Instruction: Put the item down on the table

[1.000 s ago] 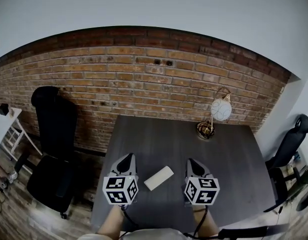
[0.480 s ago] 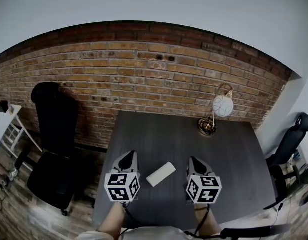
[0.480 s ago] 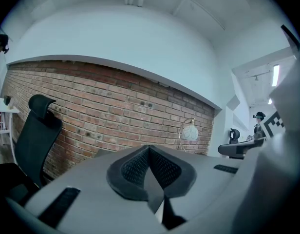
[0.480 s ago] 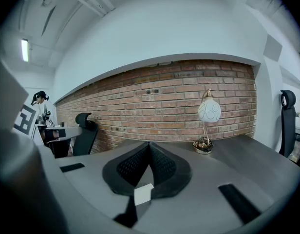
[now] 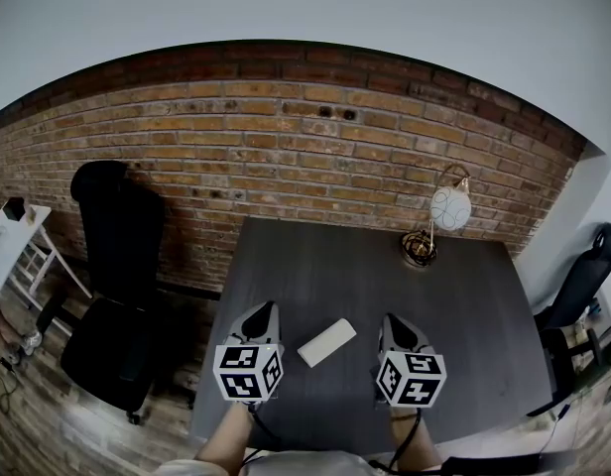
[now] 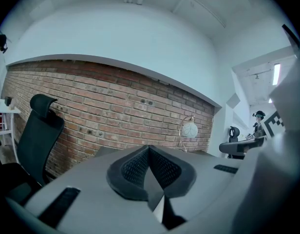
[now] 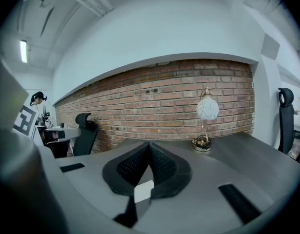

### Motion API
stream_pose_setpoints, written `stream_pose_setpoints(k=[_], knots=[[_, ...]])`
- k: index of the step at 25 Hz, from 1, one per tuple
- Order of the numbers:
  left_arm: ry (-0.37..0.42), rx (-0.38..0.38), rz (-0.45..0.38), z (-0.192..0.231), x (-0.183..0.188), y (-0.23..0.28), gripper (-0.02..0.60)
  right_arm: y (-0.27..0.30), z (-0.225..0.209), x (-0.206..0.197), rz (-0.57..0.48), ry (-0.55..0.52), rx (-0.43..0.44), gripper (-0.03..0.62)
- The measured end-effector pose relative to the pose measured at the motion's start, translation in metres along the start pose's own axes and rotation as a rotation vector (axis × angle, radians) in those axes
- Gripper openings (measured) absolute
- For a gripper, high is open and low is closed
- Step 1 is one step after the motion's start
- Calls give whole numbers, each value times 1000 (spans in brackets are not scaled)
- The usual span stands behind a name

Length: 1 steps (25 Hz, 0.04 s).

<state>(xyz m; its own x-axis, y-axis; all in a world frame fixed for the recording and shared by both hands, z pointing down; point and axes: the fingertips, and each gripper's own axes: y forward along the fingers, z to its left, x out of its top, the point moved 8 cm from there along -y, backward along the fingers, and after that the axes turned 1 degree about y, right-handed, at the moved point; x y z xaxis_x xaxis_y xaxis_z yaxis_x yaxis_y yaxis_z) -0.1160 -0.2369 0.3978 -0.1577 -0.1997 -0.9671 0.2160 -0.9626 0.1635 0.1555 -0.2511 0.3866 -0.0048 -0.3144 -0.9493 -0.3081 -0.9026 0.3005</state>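
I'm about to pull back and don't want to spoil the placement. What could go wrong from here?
1. The white block lies flat on the table between the left claw and right claw, both shut and empty; a sideways swing of either could knock it askew.
2. The lamp stands on a thin stem at the table's far right; a forward sweep of the right claw might tip it.

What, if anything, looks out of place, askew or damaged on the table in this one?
Nothing stands out. The white block lies flat on the table between the left gripper and the right gripper, merely angled to the table's edge. The lamp stands upright near the far right corner. No spill or damage shows.
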Motion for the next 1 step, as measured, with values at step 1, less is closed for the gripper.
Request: stream_pose_setpoints(k=[1], knots=[[0, -1, 2, 0, 0, -1, 15, -1, 0, 0, 1, 1, -1, 32]])
